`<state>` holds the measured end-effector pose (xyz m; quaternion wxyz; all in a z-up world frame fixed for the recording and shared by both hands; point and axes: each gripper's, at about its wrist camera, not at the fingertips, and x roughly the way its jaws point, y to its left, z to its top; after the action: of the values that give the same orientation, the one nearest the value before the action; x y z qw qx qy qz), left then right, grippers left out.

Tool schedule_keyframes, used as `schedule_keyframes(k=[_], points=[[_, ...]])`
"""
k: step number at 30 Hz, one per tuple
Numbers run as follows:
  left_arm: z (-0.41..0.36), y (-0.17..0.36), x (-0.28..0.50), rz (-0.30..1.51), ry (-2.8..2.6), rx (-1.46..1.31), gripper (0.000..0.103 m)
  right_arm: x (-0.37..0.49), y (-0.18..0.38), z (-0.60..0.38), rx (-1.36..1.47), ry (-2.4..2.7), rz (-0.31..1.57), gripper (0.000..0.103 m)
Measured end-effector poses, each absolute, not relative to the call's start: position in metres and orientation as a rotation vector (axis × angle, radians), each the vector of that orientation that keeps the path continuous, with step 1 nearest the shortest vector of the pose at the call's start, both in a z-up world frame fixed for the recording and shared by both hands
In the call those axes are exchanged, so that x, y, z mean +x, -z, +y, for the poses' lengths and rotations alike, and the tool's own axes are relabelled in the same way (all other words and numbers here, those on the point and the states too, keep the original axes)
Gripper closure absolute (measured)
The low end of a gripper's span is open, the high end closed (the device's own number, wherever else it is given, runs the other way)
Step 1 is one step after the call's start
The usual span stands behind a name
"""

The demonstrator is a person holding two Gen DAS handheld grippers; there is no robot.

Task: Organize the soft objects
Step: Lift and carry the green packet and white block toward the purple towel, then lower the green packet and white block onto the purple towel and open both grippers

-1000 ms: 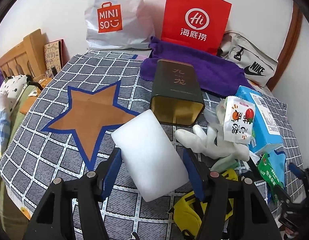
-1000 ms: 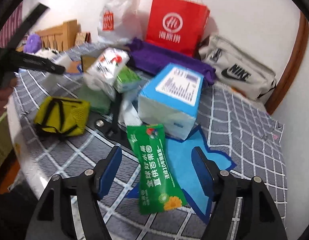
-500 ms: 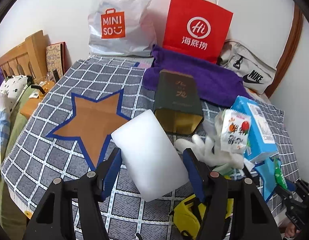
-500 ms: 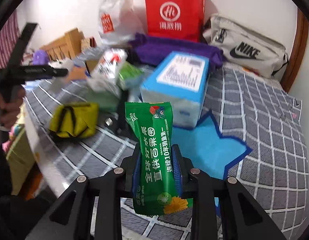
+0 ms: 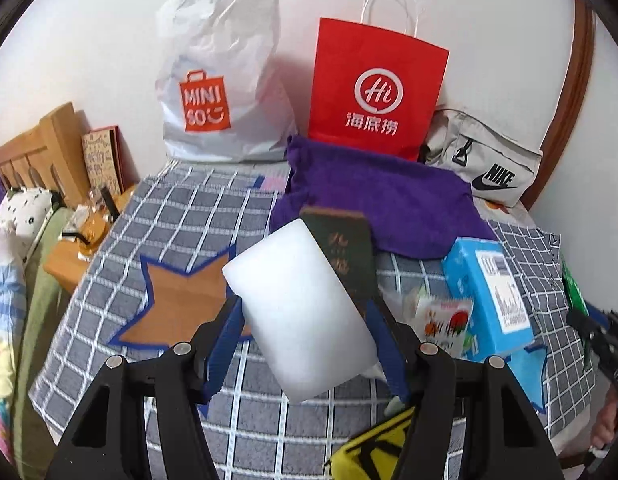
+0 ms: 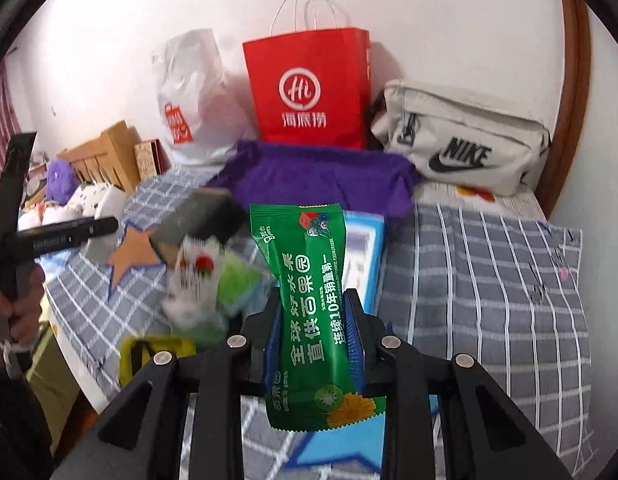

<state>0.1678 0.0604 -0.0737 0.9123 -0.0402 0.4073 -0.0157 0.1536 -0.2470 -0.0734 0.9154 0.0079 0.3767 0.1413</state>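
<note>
Gripping a white foam block [image 5: 301,312], left gripper [image 5: 309,344] holds it above the checked surface [image 5: 181,216]; right gripper [image 6: 315,332] clamps a green snack packet [image 6: 313,304]. Far: MINISO bag [image 5: 221,80], red Hi bag [image 5: 373,88], NIKE pouch [image 5: 489,160].

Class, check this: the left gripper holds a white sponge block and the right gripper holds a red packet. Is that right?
Not quite. The left gripper does hold the white sponge block, but the packet in the right gripper is green, as the right wrist view shows.
</note>
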Motion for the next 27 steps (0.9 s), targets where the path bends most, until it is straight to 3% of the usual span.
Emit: schedule_keyframes(k=[14,27], points=[[0.052,0.047,0.248,0.845,0.058,-0.078,0.042,0.246,0.039,-0.233,0.029,-0.333,0.734,0.074],[0.033,0.072,0.347,0.931,0.087,-0.057,0.042,0.343,0.061,-0.223,0.005,-0.344,0.797,0.073]])
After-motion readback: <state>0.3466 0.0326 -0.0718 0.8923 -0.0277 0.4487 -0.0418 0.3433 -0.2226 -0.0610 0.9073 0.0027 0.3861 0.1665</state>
